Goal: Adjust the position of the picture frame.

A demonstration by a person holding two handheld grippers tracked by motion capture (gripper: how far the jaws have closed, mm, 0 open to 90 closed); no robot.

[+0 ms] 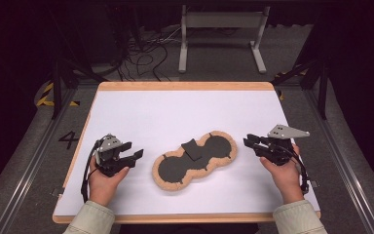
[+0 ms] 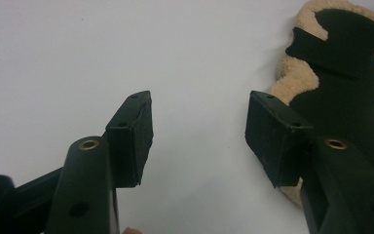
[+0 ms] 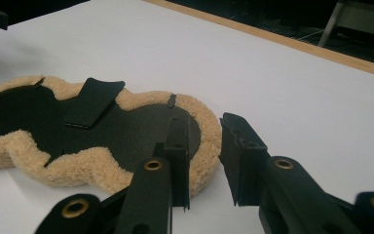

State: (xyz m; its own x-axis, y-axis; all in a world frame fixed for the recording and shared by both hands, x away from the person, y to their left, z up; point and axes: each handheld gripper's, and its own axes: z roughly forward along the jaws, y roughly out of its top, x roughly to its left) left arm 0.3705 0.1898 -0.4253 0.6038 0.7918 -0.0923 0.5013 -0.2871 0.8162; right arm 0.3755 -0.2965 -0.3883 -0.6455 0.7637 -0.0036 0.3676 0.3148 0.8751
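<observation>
Nothing is grasped yet: the fleece-edged pad [image 1: 195, 161] (a seat cover, perhaps) lies centre-frame, flanked by left gripper [image 1: 135, 155] and right gripper [image 1: 249, 142], both released.

One fleece pad [image 1: 195, 160]; two claws: left [image 1: 137, 157], right [image 1: 248, 142]; one table [image 1: 185, 109]

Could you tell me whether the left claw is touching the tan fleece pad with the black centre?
Apart. In the high view, the left claw stops short of the tan fleece pad with the black centre, with bare white table between them.
</observation>
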